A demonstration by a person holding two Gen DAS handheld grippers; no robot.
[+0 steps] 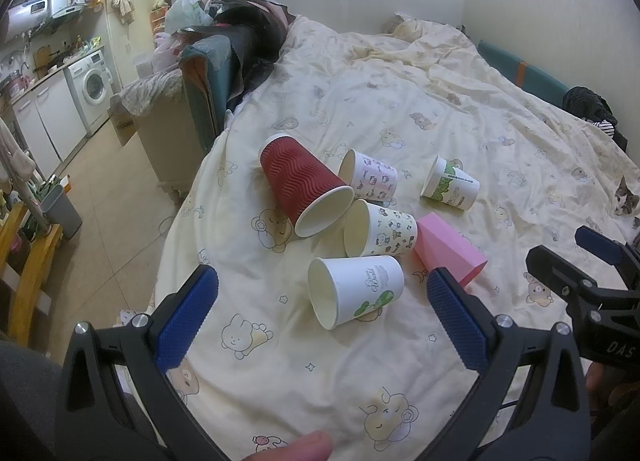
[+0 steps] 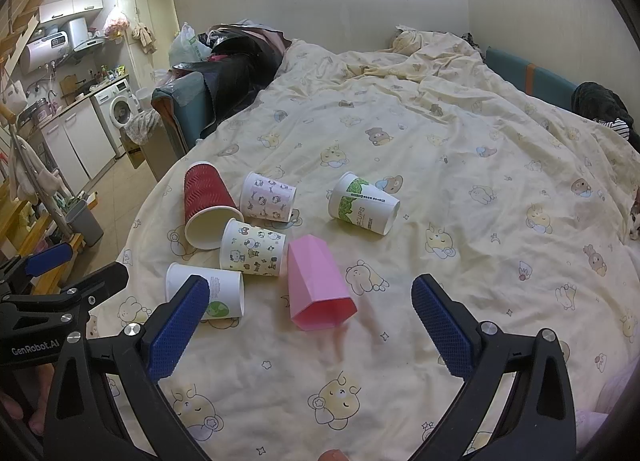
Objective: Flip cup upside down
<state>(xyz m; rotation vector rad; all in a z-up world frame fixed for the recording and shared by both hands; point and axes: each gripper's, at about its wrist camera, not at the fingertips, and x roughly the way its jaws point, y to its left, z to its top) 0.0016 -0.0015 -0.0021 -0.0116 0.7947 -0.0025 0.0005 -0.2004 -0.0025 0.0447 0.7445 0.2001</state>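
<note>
Nothing is flipped yet: all six cups lie on their sides on the bedspread [image 1: 400, 121], so the whole job appears to remain. Taking the pink cup [image 2: 318, 289] as the landmark, the white cup with green print [image 1: 356, 289] lies just beside it toward the bed's edge, the animal-print cup [image 1: 380, 235] touches it behind, and the red ribbed cup [image 1: 304, 189] lies beyond that. The left gripper [image 1: 320, 317] hangs spread wide and empty before the white cup; the right gripper [image 2: 312, 325] hangs equally wide apart, empty, framing the pink cup.
</note>
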